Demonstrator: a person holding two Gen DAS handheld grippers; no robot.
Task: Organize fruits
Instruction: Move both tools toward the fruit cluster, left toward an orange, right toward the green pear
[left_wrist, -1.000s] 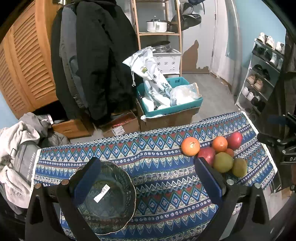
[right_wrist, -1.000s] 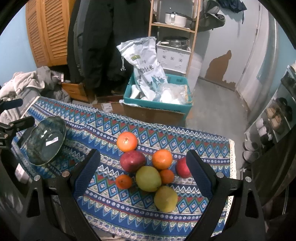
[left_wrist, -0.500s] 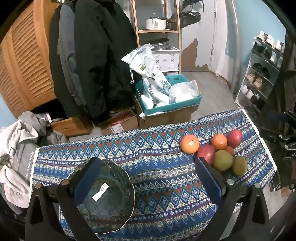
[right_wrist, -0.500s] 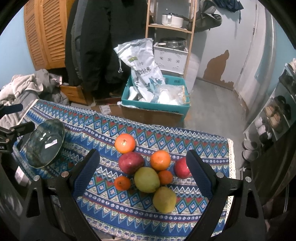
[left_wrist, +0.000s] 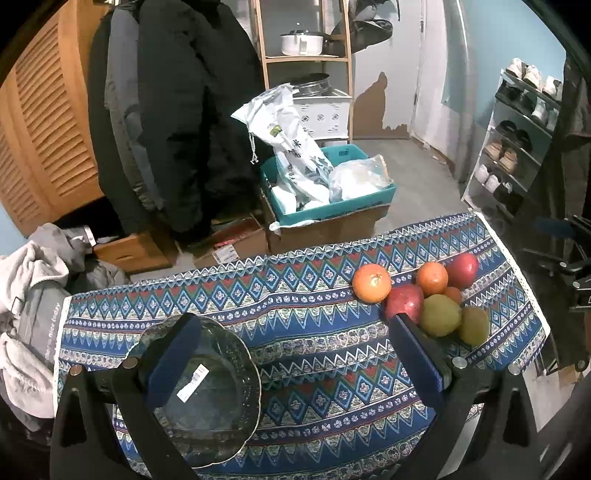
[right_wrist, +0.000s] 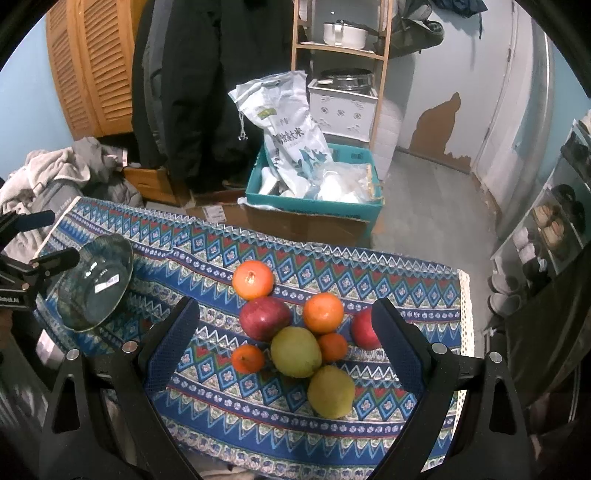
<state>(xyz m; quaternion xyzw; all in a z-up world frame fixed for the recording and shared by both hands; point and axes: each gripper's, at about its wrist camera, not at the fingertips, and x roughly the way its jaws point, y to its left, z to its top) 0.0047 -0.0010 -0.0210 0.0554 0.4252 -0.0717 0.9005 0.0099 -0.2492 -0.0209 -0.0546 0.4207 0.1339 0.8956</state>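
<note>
We hold the left tool (left_wrist: 295, 354) wide and empty above the clear glass bowl (left_wrist: 207, 391), and the right tool (right_wrist: 284, 347) equally wide over the clustered fruits (right_wrist: 295, 332) on the patterned tabletop (right_wrist: 406, 288), ready for transfer.

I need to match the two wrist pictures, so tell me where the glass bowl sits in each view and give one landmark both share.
Left wrist: the glass bowl is low and left of centre, partly behind the left gripper's near finger.
Right wrist: the glass bowl sits at the far left edge, on the patterned cloth.
Shared landmark: the big orange at the near edge of the fruit cluster, towards the bowl.
</note>
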